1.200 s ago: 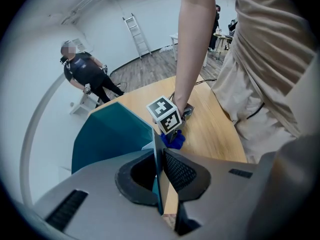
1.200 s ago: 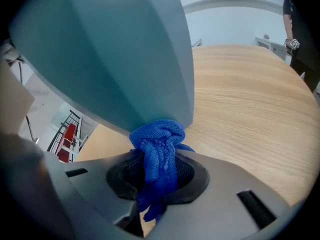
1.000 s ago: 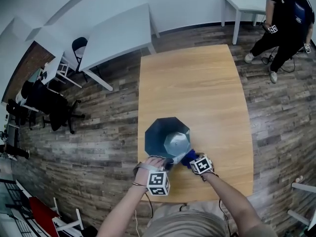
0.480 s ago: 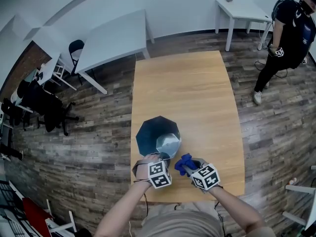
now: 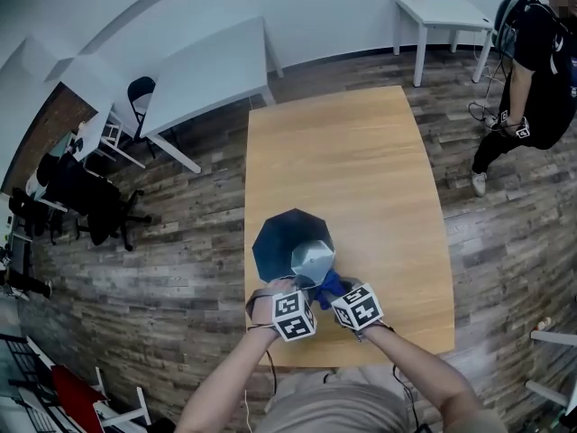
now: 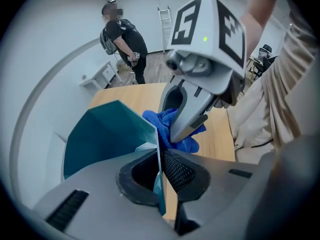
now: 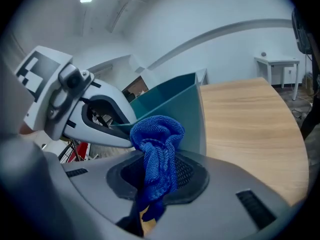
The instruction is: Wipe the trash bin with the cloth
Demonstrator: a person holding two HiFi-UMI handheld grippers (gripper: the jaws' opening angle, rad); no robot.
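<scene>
Left gripper view: my left gripper [image 6: 160, 160] is pinched tight on the thin wall of the teal trash bin [image 6: 107, 134] at lower centre, the bin spreading off to the left. In the right gripper view my right gripper [image 7: 160, 176] is clamped on the blue cloth [image 7: 159, 134], bunched at mid-frame against the bin's outer wall, just beside my left fingers [image 7: 117, 106]. The head view shows the bin on the wooden table [image 5: 361, 170], directly above both grippers

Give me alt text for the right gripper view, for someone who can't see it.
The right gripper holds a blue cloth in front of a teal bin, whose rim the left gripper clamps. A wooden table stretches away to the right.
</scene>
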